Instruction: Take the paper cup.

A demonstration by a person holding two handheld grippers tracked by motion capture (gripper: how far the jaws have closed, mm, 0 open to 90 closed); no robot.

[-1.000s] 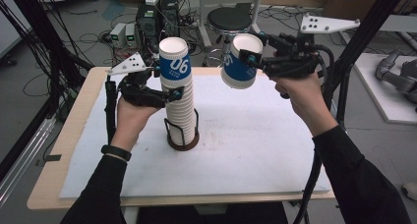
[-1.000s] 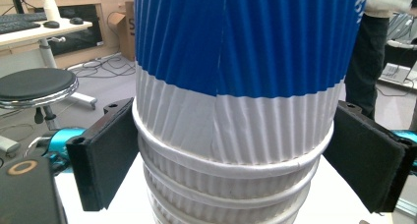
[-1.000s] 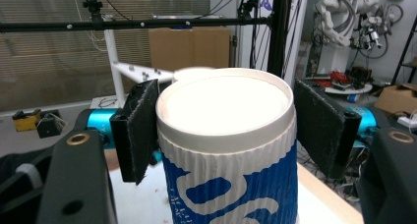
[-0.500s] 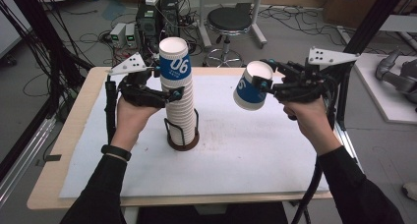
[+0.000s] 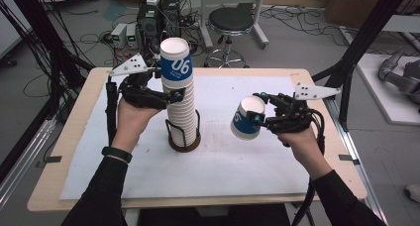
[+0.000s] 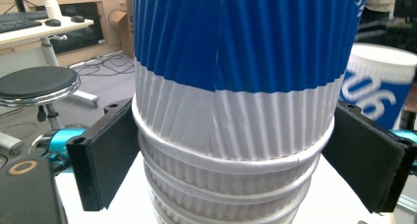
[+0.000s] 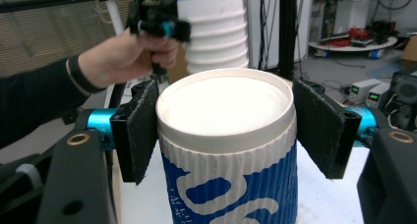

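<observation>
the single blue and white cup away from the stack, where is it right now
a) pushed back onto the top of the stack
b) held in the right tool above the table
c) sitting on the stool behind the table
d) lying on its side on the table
b: the single cup sits clamped between the pads of the right tool, tilted, off the white table cover and apart from the cup stack.

White "06" on blue band of top cup [image 5: 175, 67] in my stack. Same "06" on cup [image 5: 246, 119] in my right tool [image 5: 257, 118].
</observation>
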